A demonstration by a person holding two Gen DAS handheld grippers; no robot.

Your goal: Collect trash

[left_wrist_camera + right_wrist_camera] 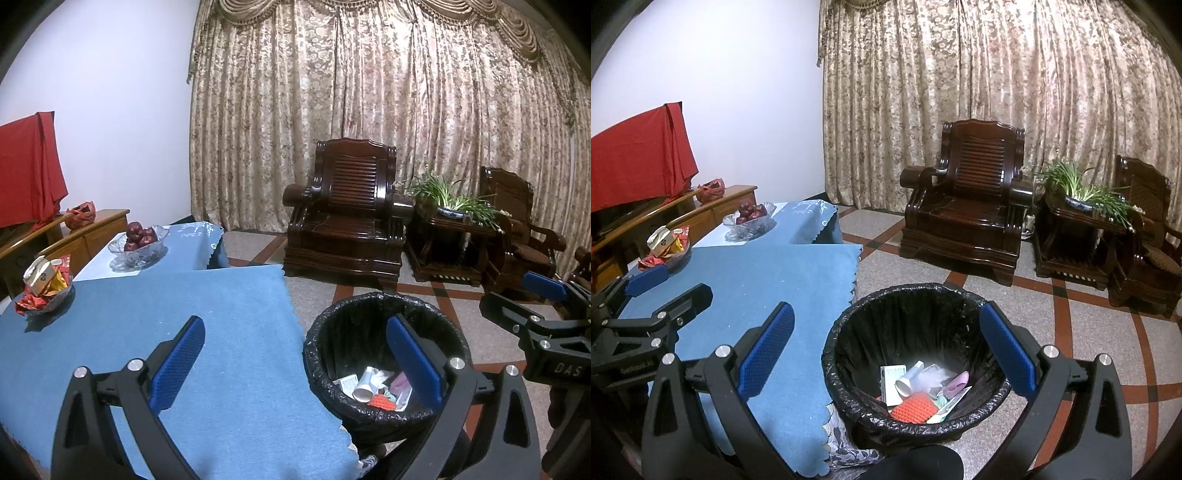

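A bin lined with a black bag (pixel 384 306) (pixel 908 295) stands on the floor beside the table. Inside lie several pieces of trash (pixel 373 387) (pixel 919 387): a white tube, paper packets, a red mesh piece. My left gripper (pixel 295 343) is open and empty, spanning the table's edge and the bin. My right gripper (pixel 886 332) is open and empty above the bin. Each gripper shows in the other's view, the right one (pixel 532 299) at right and the left one (pixel 665 284) at left. A glass dish of crumpled wrappers (pixel 46 284) (pixel 666 245) sits on the table's far left.
The table wears a blue cloth (pixel 192 332) (pixel 768 280). A glass bowl of red apples (pixel 140 238) (pixel 750 216) stands farther back. Dark wooden armchairs (pixel 347 218) (pixel 967 206) and a side table with a plant (pixel 450 206) (pixel 1082 192) line the curtain. Red cloth drapes a cabinet at left.
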